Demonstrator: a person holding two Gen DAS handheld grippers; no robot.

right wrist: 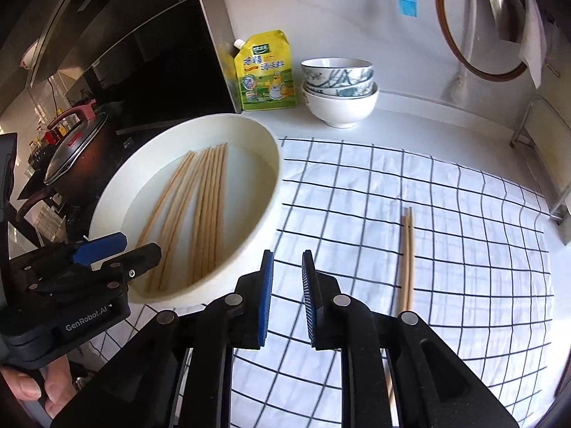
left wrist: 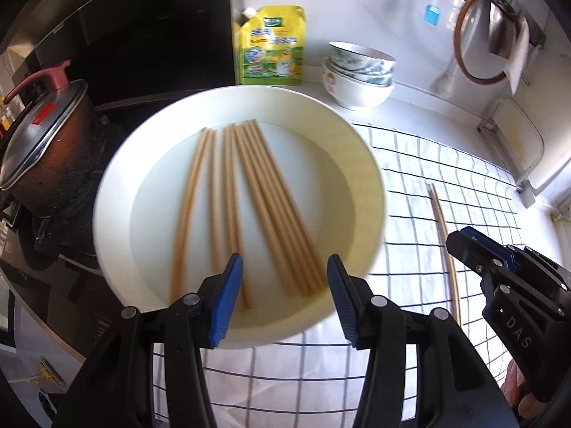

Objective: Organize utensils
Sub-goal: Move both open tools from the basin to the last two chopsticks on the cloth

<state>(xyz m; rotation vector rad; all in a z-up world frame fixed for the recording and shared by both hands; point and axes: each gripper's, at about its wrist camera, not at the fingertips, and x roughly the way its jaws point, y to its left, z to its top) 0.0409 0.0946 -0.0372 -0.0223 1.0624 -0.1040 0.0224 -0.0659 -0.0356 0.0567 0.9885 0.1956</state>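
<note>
Several wooden chopsticks [left wrist: 246,210] lie side by side in a large white basin [left wrist: 117,164], also seen in the right wrist view [right wrist: 207,214] in the basin [right wrist: 271,164]. My left gripper [left wrist: 284,285] is open and empty, hovering over the basin's near rim; it shows at the left of the right wrist view [right wrist: 117,249]. A pair of chopsticks [right wrist: 407,253] lies on the checked cloth [right wrist: 446,214], also in the left wrist view [left wrist: 444,242]. My right gripper [right wrist: 287,292] is partly open and empty above the cloth, left of that pair; its body shows in the left wrist view [left wrist: 478,253].
Stacked bowls [right wrist: 339,89] and a yellow refill pouch [right wrist: 266,71] stand at the back by the wall. A lidded pot [left wrist: 46,142] sits on the stove to the left of the basin. A round wooden-rimmed lid [right wrist: 478,25] and a blue brush [right wrist: 407,3] hang on the wall.
</note>
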